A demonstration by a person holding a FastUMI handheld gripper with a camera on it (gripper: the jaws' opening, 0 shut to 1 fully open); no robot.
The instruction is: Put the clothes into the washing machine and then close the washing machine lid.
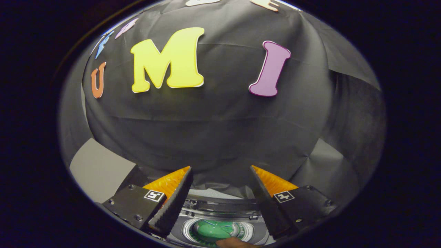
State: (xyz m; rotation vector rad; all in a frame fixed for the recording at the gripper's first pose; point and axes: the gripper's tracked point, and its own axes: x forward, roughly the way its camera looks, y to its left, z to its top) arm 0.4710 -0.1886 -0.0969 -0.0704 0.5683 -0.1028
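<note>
Gripper: fingers spread wide, holding nothing.
Washing machine: below, between the fingers, drum open.
Clothes: green, inside drum.

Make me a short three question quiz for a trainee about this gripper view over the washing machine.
1. True or false: the gripper has its fingers spread apart with nothing between them.
2. What colour is the item lying in the washing machine drum? A) green B) red C) white
3. Where does the washing machine sit relative to the fingers?

Key:
1. True.
2. A, the green clothing.
3. Below and between them, its round opening in the gap between the fingers, with the booth wall beyond.
</note>
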